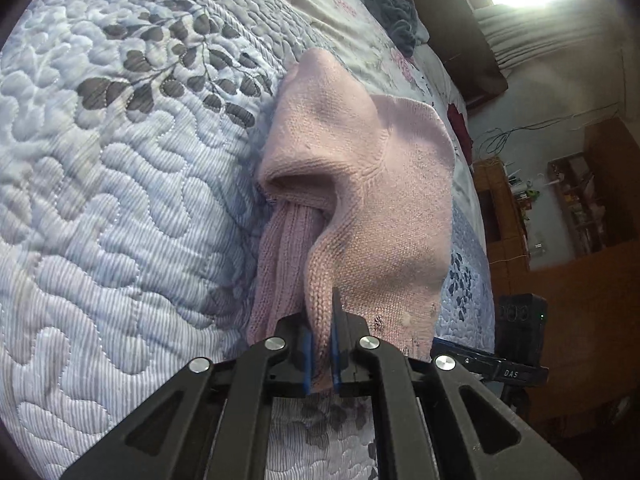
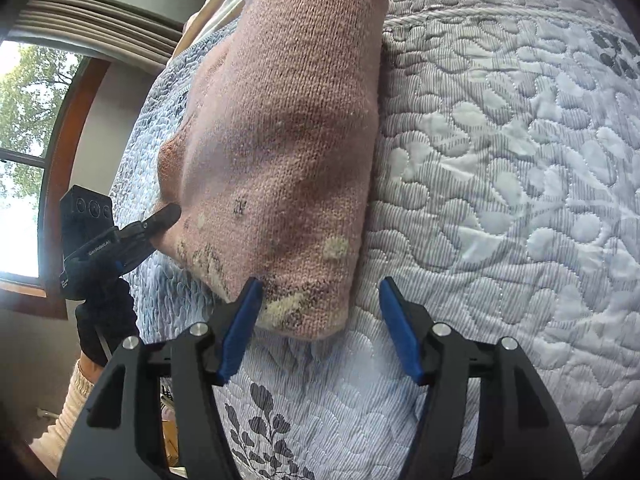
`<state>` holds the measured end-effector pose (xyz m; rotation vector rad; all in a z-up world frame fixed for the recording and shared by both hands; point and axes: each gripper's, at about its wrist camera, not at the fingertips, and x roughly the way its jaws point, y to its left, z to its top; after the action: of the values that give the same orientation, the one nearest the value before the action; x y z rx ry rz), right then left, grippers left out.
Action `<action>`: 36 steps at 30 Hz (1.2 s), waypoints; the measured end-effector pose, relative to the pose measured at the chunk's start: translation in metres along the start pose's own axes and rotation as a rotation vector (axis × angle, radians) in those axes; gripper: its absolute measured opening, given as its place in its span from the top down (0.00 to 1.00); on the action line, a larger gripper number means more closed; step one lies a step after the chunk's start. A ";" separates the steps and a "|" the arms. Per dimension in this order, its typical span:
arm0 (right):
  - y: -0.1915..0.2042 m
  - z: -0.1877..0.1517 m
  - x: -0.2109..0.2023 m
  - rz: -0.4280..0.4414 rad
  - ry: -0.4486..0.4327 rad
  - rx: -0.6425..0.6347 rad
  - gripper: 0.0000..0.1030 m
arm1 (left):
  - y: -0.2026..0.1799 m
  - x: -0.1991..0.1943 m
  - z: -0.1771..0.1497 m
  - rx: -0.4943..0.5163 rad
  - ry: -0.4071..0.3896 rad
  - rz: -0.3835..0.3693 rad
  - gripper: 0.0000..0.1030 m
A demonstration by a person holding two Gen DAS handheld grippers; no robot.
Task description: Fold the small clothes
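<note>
Item: pink knitted sweater (image 1: 352, 184), small, lying on a quilted bedspread (image 1: 120, 200) with a grey leaf pattern.
Position: bunched lengthwise near the bed's edge, partly doubled over itself; 1 ribbed part shows under an upper layer in the left wrist view.
Left gripper (image 1: 322, 356): clenched on a fold of the sweater's near edge, knit pinched between the 2 blue pads.
Right gripper (image 2: 320, 332): released, jaws spread wide, holding nothing; its left pad sits at the sweater's lower hem, its right pad is over bare bedspread.
Progress: judged early to middle. The sweater looks gathered and roughly doubled, but it is lumpy, with no flat, squared stack yet.
Remaining: likely smoothing, a further fold and laying it flat.
Left wrist view only: the ribbed inner layer, a dark cloth (image 1: 394, 8) heaped at the far end of the bed, wooden furniture (image 1: 560, 216) and the right gripper's body beside the bed.
Right wrist view only: pale and dark patterning (image 2: 296, 300) at the sweater's hem, a window (image 2: 24, 152) with trees outside, the left gripper seen from the side with a gloved hand (image 2: 100, 292) and a cream sleeve (image 2: 68, 412).
</note>
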<state>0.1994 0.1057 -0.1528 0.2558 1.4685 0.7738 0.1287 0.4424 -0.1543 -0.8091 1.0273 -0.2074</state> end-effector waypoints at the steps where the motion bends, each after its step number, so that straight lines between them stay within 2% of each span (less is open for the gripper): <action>1: -0.001 -0.002 0.003 0.001 0.004 0.005 0.49 | -0.001 0.003 0.000 0.006 0.004 0.008 0.93; 3: -0.002 -0.005 0.005 0.018 0.006 0.012 0.61 | 0.000 0.008 0.002 0.006 0.011 0.014 0.93; 4: -0.003 -0.007 0.006 0.026 0.004 0.011 0.71 | 0.000 0.009 0.002 0.014 0.013 0.022 0.92; 5: -0.002 -0.008 0.006 0.009 -0.001 0.002 0.76 | 0.000 0.011 0.003 0.023 0.014 0.029 0.91; 12: 0.000 -0.011 0.009 -0.033 0.014 -0.021 0.78 | -0.006 0.020 0.004 0.020 0.024 0.044 0.90; 15: 0.015 -0.005 0.003 -0.060 0.013 -0.067 0.72 | -0.016 0.012 0.008 0.047 0.034 0.064 0.85; 16: 0.017 -0.004 -0.004 -0.068 -0.001 -0.087 0.69 | -0.020 0.006 0.009 0.060 0.026 0.074 0.73; 17: 0.021 -0.002 -0.010 -0.075 -0.017 -0.103 0.62 | -0.024 -0.001 0.012 0.073 0.009 0.075 0.68; 18: 0.024 0.000 -0.016 -0.074 -0.035 -0.111 0.54 | -0.027 -0.008 0.015 0.084 -0.015 0.074 0.57; 19: 0.026 0.003 -0.023 -0.068 -0.055 -0.114 0.45 | -0.029 -0.014 0.020 0.095 -0.036 0.074 0.55; 22: 0.029 0.014 -0.037 -0.039 -0.096 -0.114 0.44 | -0.028 -0.023 0.038 0.098 -0.067 0.095 0.47; 28: 0.024 0.041 -0.045 -0.032 -0.122 -0.096 0.41 | -0.011 -0.007 0.077 0.080 -0.044 0.120 0.46; 31: 0.019 0.052 -0.042 0.009 -0.120 -0.072 0.40 | -0.004 0.004 0.090 0.080 -0.039 0.088 0.42; 36: -0.003 0.067 -0.039 0.049 -0.120 -0.030 0.38 | 0.013 0.033 0.111 0.031 0.031 0.016 0.42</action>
<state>0.2672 0.0995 -0.1155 0.3115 1.3411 0.8057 0.2350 0.4897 -0.1565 -0.7717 1.0568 -0.2222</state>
